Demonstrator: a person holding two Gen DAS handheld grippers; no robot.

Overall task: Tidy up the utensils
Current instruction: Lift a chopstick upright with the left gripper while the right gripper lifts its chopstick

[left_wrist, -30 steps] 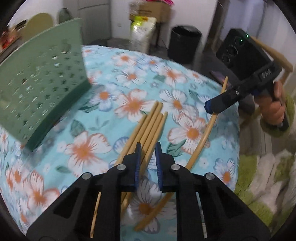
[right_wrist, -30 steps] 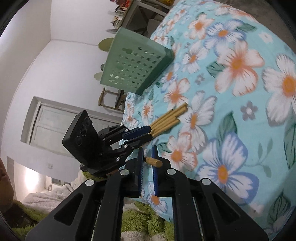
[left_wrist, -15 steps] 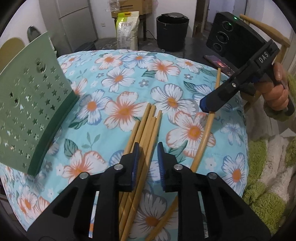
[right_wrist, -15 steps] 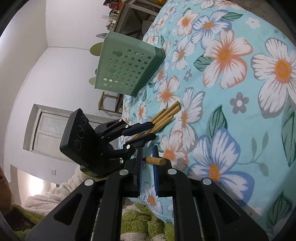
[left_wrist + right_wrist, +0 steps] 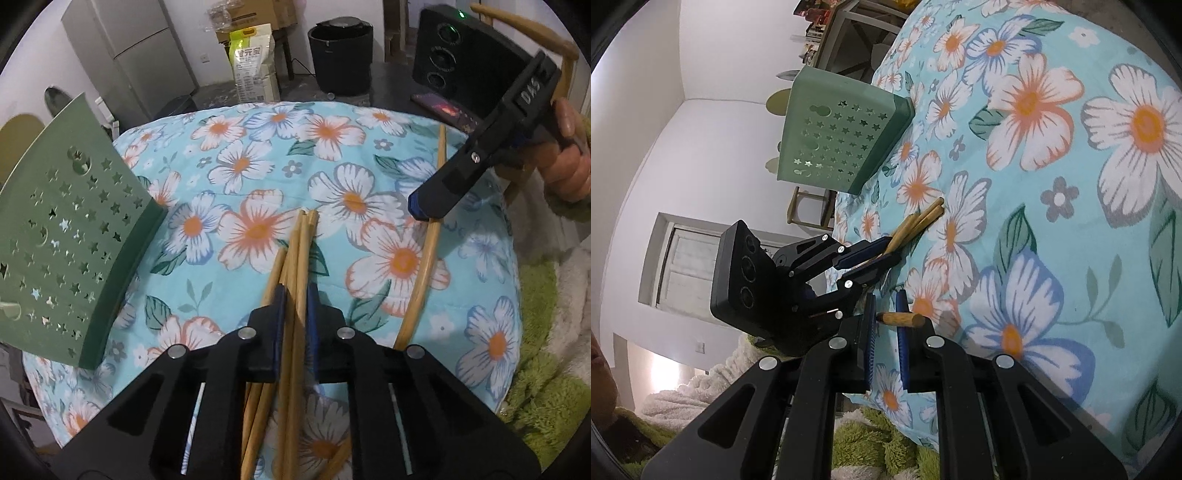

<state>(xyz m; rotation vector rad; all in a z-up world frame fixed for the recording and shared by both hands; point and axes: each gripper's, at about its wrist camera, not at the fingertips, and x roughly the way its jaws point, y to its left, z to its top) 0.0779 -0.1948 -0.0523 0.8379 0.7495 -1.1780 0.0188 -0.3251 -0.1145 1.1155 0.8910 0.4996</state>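
Several wooden chopsticks point(image 5: 295, 266) lie bunched on the floral cloth point(image 5: 236, 162) right under the left tongs point(image 5: 294, 306); the bundle runs lengthwise thru the gap btwn the blue pads, tips poking out past them toward the middle of the surface. Left jaws are closing, narrow now, w/ the sticks btwn them; pads look to be on the bundle.

Just beside, to the right in the left wrist view, one single chopstick point(image 5: 424, 266) lies apart from the bunch, long and slightly bowed. Right tongs point(image 5: 886, 317) are clamped narrow on it near its far part; in the right wrist view its blunt end point(image 5: 899, 319) sticks out sideways past the right pad. A hand point(image 5: 565, 162) grips that tool's handle.

Farther off, left side, a green holder point(image 5: 70, 236) w/ star cut-outs stands tilted on the cloth, well apart from both sets of tongs.

Vs. a sec ago: left tongs widened a bit then narrowed again, and rolled, so the bundle now reads more upright in its view. Right tongs and the single stick are about where they were. Holder hasn't moved.
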